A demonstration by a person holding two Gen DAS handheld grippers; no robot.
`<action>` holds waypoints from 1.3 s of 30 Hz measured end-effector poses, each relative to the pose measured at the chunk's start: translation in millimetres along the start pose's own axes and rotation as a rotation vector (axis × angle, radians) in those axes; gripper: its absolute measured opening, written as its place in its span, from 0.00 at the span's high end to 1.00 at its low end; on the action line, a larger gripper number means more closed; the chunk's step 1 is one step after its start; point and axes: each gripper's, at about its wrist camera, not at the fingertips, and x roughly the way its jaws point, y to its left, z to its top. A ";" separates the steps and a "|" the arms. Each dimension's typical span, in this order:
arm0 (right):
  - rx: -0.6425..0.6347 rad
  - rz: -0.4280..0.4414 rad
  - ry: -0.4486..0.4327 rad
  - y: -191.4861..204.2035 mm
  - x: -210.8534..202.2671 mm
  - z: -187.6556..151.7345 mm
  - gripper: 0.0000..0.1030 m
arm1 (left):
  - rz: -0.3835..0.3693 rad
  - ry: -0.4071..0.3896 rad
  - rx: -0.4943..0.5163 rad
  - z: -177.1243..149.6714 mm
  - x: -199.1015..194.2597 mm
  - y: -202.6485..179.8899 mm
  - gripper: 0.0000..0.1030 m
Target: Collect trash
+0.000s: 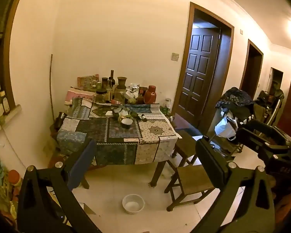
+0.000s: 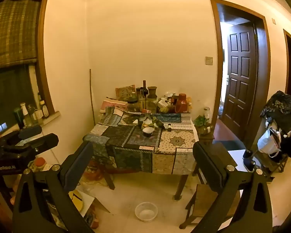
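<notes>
A heap of trash [image 1: 124,114], made of paper scraps, wrappers and a dark bottle lying down, sits mid-table around a small bowl [image 1: 126,123] on the patchwork-covered table [image 1: 93,126]. My left gripper [image 1: 145,155] is open and empty, held in the air well short of the table's front edge. In the right wrist view the same trash heap [image 2: 151,123] lies on the table [image 2: 122,134]. My right gripper [image 2: 143,161] is likewise open, empty and short of the table. Each gripper shows beside the other: the right gripper [image 1: 242,134] and the left gripper [image 2: 42,136].
Jars, bottles and a red flask [image 1: 150,95] crowd the table's back. A white basin [image 1: 133,203] stands on the tiled floor in front. Wooden stools [image 1: 192,182] are at the right corner. A white plastic bag [image 2: 268,143] hangs on a clothes-laden chair. Clutter fills the left floor.
</notes>
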 end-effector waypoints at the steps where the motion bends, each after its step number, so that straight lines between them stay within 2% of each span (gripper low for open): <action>1: -0.004 -0.002 -0.015 0.7 -0.8 -0.4 0.01 | 0.004 -0.003 0.001 0.1 -0.6 0.1 0.00; 6: 0.003 0.007 -0.002 3.3 -0.1 -2.3 0.01 | 0.012 -0.001 0.023 -0.6 1.9 -2.5 0.00; 12: -0.001 -0.005 0.001 6.9 -2.0 -1.7 0.01 | -0.012 -0.005 0.019 0.0 -4.1 1.3 0.00; 25: 0.000 -0.009 0.020 8.3 0.2 -7.1 0.01 | 0.023 0.009 0.020 -2.6 6.6 5.3 0.00; 39: -0.003 0.000 0.044 15.2 11.4 -3.6 0.01 | 0.029 0.010 0.025 -4.9 10.3 3.3 0.00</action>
